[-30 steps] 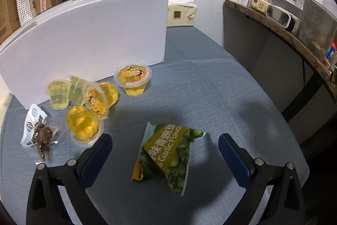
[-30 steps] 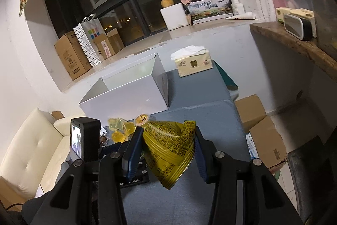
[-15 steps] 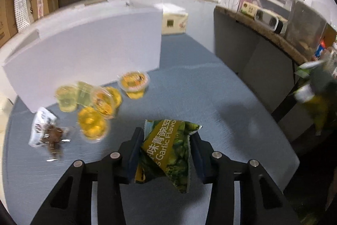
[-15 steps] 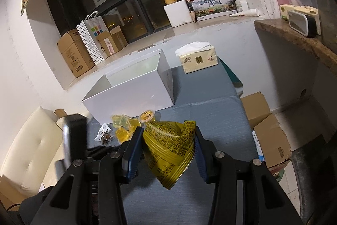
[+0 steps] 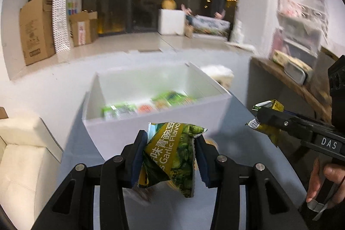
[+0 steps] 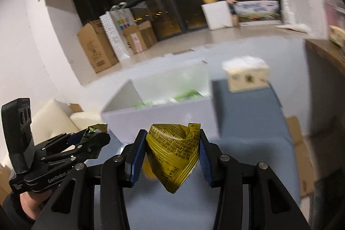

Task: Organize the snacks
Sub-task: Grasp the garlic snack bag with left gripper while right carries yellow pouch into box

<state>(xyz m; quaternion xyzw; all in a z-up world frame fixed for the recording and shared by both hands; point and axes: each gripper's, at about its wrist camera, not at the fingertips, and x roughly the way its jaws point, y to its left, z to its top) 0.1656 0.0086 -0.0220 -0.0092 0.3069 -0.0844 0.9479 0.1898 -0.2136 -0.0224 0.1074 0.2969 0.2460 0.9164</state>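
My left gripper is shut on a green garlic-flavour pea packet and holds it in the air in front of the open white box. Several green and orange snack packets lie inside the box. My right gripper is shut on a yellow snack packet, also lifted, in front of the same box. The right gripper shows at the right of the left wrist view. The left gripper shows at the lower left of the right wrist view.
A tissue box stands on the grey-blue table to the right of the white box. A cream sofa is at the left. Cardboard boxes line the window ledge. A wooden shelf runs along the right.
My left gripper closed on the green packet and lifted it off the table toward the box. My right gripper, still holding the yellow packet, moved closer to the box.
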